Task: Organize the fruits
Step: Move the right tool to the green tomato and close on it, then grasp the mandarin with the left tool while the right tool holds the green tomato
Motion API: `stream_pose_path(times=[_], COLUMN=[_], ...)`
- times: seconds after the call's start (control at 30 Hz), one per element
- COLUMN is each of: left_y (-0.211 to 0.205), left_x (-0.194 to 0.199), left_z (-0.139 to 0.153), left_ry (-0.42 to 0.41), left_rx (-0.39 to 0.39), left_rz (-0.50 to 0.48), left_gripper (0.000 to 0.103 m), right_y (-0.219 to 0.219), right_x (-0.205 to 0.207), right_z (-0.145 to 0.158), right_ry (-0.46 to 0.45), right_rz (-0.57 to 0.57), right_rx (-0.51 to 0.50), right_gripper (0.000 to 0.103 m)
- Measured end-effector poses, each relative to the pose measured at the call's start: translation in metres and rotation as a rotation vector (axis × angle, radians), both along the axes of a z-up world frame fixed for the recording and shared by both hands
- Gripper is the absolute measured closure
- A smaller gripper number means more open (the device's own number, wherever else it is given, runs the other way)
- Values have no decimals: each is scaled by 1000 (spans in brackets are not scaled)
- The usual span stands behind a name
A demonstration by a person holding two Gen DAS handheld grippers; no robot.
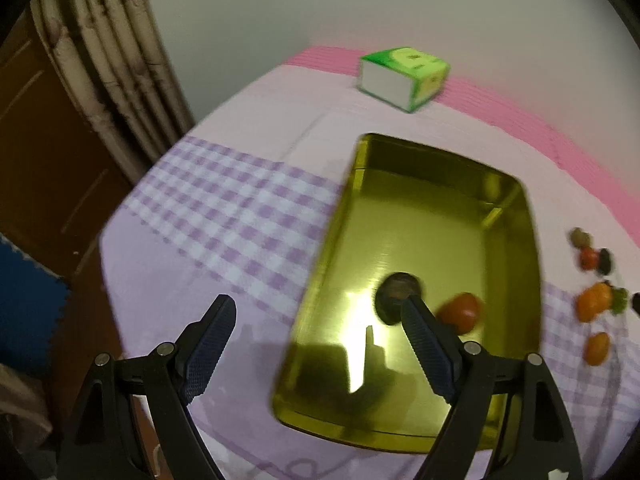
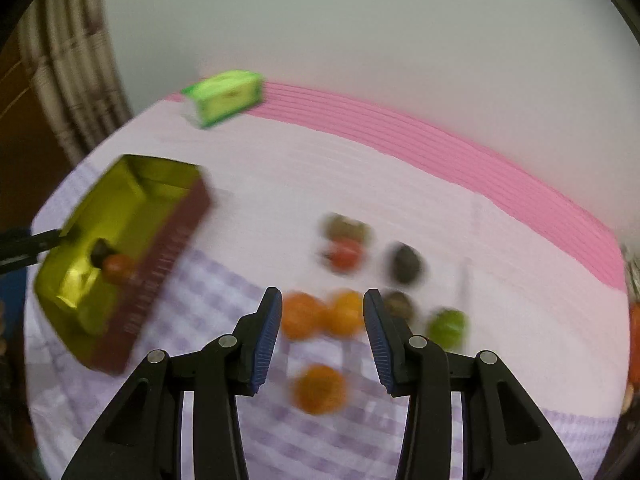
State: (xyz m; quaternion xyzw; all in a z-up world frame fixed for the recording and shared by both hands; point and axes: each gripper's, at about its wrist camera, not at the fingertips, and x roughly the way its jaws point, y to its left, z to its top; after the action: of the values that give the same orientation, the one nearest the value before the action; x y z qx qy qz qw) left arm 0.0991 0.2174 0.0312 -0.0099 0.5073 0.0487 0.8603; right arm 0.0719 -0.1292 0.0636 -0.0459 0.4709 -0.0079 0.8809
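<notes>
The right wrist view is smeared throughout: the round orange fruits point(image 2: 320, 389) on the checked purple cloth point(image 2: 224, 288) have no clean outlines, and the print on the green cardboard box point(image 2: 226, 96) is unreadable. In the gold metal tray point(image 1: 400, 208), a dark round fruit point(image 1: 394, 294) sits partly behind a finger point(image 1: 428, 344). Small fruits point(image 1: 592, 300) near the cloth's right edge blur together.

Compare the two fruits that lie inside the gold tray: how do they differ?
Colour: the dark fruit is almost black-brown, while the red fruit is red-orange.
Visibility: a finger of the left gripper partly hides the dark fruit in the left wrist view; the red fruit shows almost fully.
Shared: both lie side by side, apparently touching, on the floor of the gold tray, and both are roundish.
</notes>
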Motion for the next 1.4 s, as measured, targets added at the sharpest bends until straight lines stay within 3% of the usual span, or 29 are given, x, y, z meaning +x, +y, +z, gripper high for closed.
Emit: stream_pose_path(times=[0.17, 0.33, 0.73, 1.07, 1.4], left_y=[-21, -42, -87, -156, -213], left_x=[-8, -15, -25, -33, -33], left_z=[6, 9, 14, 13, -15], left_ry=[-33, -50, -42, -30, 38], left_rx=[12, 35, 44, 45, 27], left_rz=[-82, -168, -277, -409, -495], left_gripper=[21, 19, 18, 18, 18], right_y=[-52, -72, -78, -83, -101], right_x=[-10, -6, 13, 16, 2], right_z=[-14, -32, -62, -77, -75], right_ry=[27, 61, 78, 44, -11], right_rz=[-104, -137, -105, -91, -156], right_rx=[-16, -8, -35, -29, -27], right_gripper=[59, 59, 59, 61, 65])
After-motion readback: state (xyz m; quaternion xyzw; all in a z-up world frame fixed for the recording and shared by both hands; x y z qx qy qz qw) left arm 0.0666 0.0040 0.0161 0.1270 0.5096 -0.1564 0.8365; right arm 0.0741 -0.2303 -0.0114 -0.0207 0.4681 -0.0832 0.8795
